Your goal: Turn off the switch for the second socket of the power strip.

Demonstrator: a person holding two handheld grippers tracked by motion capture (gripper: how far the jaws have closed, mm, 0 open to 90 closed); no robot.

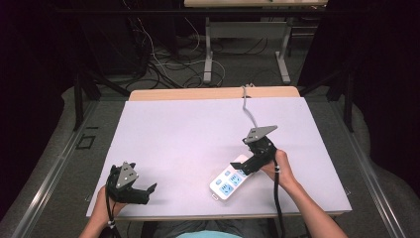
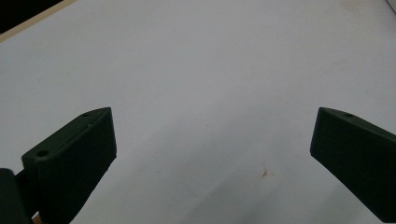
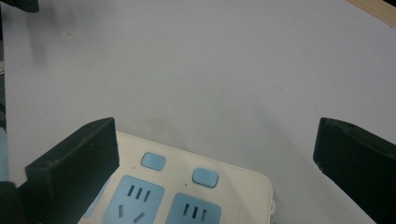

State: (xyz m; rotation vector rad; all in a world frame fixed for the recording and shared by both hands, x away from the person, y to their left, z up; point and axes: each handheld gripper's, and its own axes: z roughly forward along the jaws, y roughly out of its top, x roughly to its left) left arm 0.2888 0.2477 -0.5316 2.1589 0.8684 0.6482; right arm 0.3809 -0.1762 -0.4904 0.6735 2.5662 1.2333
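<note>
A white power strip [image 1: 229, 180] with blue sockets and blue switches lies on the white table top [image 1: 198, 134], near the front edge right of centre; its cable runs back past the far edge. My right gripper [image 1: 238, 167] is open and sits over the strip's far end. In the right gripper view the strip [image 3: 196, 191] lies below and between the wide-apart jaws, with nothing gripped. My left gripper [image 1: 148, 191] rests at the front left of the table, open. The left gripper view has bare table [image 2: 210, 93] between its jaws.
A grey cable [image 1: 248, 111] leads from the strip to the table's far edge. Beyond the table stand metal table legs [image 1: 208, 49] and tangled floor cables [image 1: 163, 64]. A small brown speck [image 2: 265, 173] marks the table surface.
</note>
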